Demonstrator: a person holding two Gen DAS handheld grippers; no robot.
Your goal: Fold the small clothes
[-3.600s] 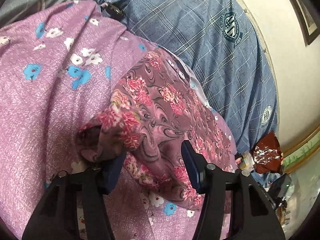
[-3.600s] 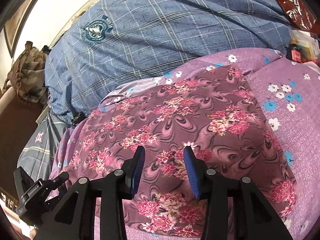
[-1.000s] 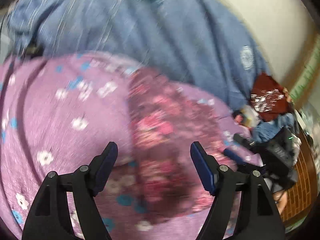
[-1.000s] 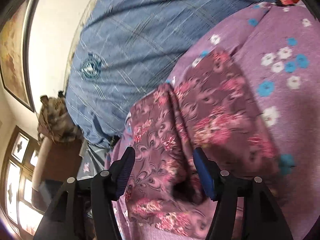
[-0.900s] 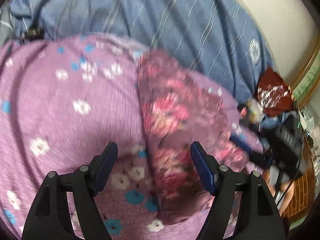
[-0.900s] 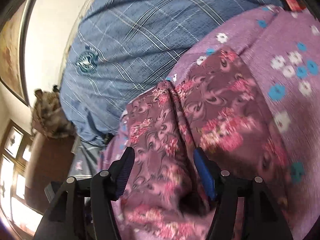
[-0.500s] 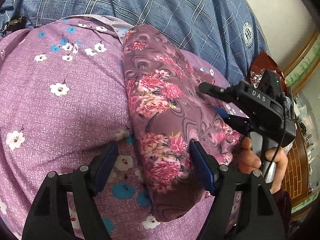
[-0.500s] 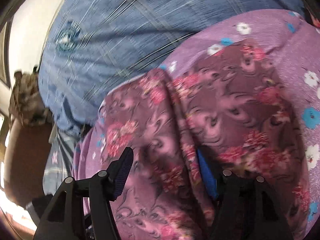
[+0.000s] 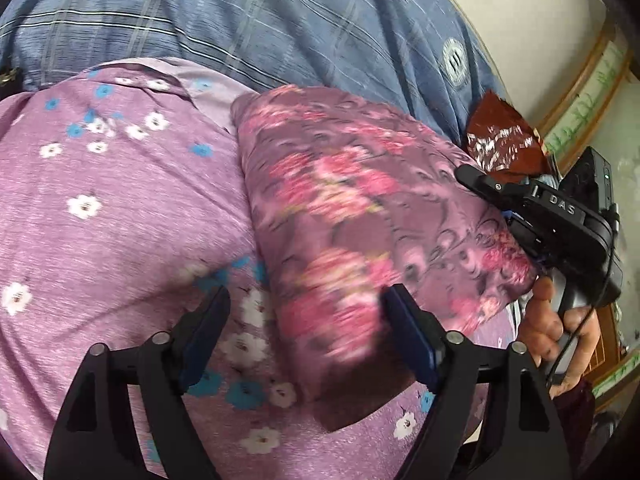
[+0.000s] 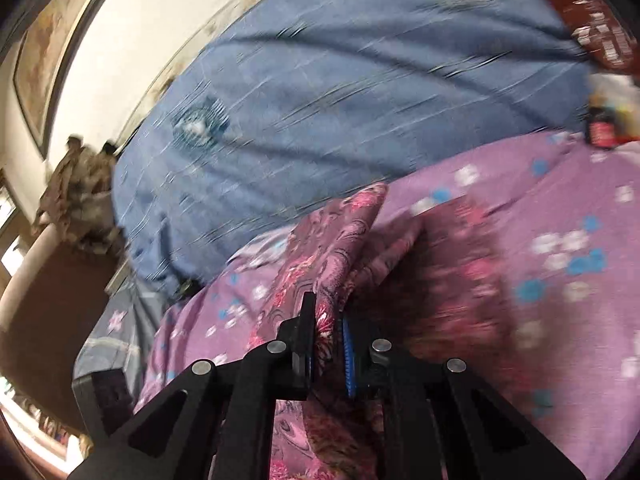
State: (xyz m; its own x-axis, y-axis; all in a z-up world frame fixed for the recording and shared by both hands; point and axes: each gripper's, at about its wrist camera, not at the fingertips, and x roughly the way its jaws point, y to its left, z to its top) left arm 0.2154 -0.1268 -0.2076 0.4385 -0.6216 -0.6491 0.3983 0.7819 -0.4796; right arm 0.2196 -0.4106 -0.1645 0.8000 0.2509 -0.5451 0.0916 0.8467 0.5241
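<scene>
A folded maroon garment with pink flowers point(image 9: 360, 216) lies on a purple flowered sheet point(image 9: 100, 208). My left gripper point(image 9: 308, 328) is open, its fingers astride the garment's near end and just above it. My right gripper point(image 10: 326, 344) is shut on a raised fold of the same garment point(image 10: 332, 248) at its right edge. The right gripper's body also shows in the left wrist view point(image 9: 560, 216), held by a hand at the garment's right side.
A blue checked blanket point(image 9: 280, 20) lies behind the purple sheet. A dark red foil packet point(image 9: 500, 140) and a small bottle point(image 10: 600, 132) sit at the bed's far right. A brown armrest with crumpled cloth point(image 10: 80, 200) is on the left.
My right gripper has closed on the garment's edge and pulled up a fold. My left gripper stays open and has moved closer over the garment's near end.
</scene>
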